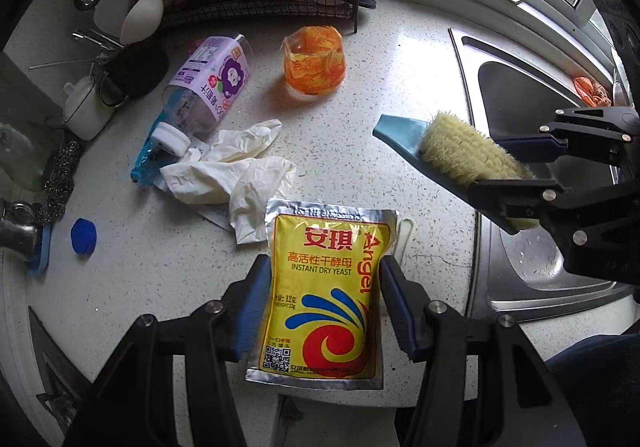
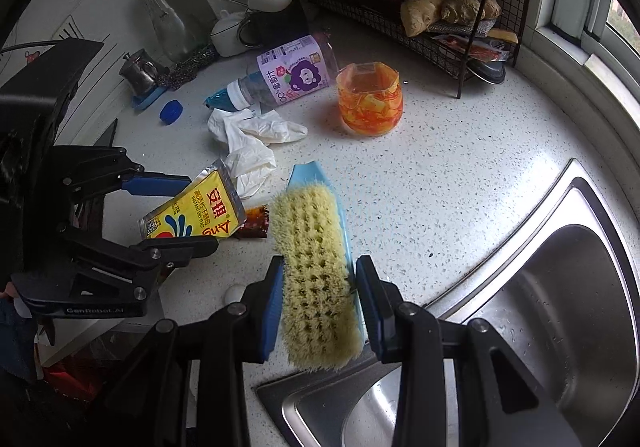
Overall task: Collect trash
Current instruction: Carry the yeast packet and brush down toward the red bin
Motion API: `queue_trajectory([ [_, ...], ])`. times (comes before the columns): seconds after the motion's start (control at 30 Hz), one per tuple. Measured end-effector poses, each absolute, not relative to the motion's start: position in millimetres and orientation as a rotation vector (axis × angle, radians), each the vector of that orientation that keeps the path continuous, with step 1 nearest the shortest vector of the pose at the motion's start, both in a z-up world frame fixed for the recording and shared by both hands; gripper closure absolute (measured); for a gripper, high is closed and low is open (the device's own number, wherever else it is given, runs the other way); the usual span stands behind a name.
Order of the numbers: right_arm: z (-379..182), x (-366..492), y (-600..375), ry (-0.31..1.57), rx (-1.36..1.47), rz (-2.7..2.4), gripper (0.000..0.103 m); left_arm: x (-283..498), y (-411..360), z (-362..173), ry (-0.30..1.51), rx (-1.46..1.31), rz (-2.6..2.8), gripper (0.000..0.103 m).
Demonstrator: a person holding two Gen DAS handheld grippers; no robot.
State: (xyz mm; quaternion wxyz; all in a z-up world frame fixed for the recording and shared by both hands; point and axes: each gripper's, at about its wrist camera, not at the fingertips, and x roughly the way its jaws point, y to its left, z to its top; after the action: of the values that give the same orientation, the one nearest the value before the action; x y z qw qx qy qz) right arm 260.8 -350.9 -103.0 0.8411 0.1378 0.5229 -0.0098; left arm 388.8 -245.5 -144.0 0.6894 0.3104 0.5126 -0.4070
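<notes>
Left gripper (image 1: pixel 324 299) clamped on yeast packet (image 1: pixel 324 287), held above speckled counter (image 1: pixel 400 95), long axis running along fingers. Right gripper (image 2: pixel 320 303) clamped on scrub brush (image 2: pixel 316 267) beside sink (image 2: pixel 560 287). Remaining trash, crumpled gloves (image 1: pixel 236 175) and purple-label bottle (image 1: pixel 208 87), lies ahead-left of left gripper, nearer it.

The left tongs (image 1: pixel 324 283) point steeply downward, their blue pads pressed against both sides of a yellow yeast packet (image 1: pixel 320 299). The right tongs (image 2: pixel 320 287) also tilt downward, clamped on a scrub brush (image 2: pixel 316 267) held lengthwise between them.
</notes>
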Motion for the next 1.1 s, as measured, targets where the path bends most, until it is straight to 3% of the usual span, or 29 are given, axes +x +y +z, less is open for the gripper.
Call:
queue_trajectory([
  [0.73, -57.7, 193.4, -175.3, 1.049, 0.093, 0.143, 0.07, 269.0, -5.7, -77.9, 1.102, 0.504, -0.675, 0.051],
  [1.1, -69.0, 147.8, -96.3, 1.094, -0.002, 0.209, 0.07, 206.7, 70.3, -92.3, 1.131, 0.449, -0.611, 0.051],
])
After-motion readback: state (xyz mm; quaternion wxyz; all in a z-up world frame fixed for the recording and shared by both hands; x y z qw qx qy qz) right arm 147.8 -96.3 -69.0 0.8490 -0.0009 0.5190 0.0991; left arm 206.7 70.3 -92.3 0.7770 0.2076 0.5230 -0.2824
